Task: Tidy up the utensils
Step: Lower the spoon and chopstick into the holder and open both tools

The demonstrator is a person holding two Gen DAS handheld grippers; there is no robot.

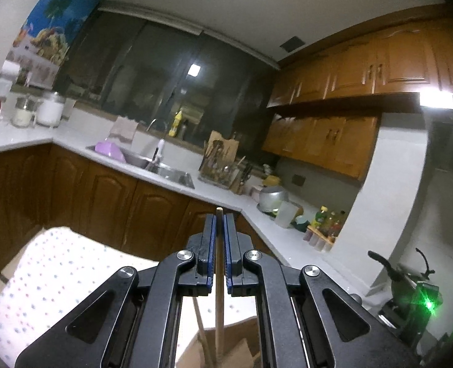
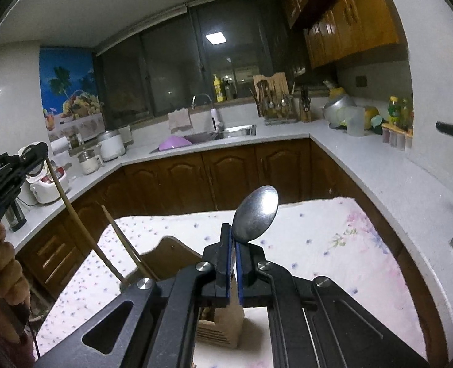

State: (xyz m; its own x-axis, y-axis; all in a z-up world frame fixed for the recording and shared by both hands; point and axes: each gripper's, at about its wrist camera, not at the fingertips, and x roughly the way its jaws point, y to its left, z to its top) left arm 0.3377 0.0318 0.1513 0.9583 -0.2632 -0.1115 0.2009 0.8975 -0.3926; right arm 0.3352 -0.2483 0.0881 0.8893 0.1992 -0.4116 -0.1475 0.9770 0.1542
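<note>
The left gripper (image 1: 219, 224) is clamped on a thin, round wooden stick (image 1: 219, 291), its blue ribbed pads pinching the pale shaft near the top end; the shaft runs down into a light wooden holder (image 1: 226, 349) on the table. The right gripper (image 2: 234, 242) is pinched tight on the neck of a polished steel spoon (image 2: 257, 214), whose oval bowl stands up above the fingertips. Below it sits the slatted holder with a second stick (image 2: 125, 242) leaning in it, though its base is hidden. Both tools are raised and point across the floral, dotted tablecloth (image 2: 318, 245) toward the white counter (image 2: 364, 159).
</note>
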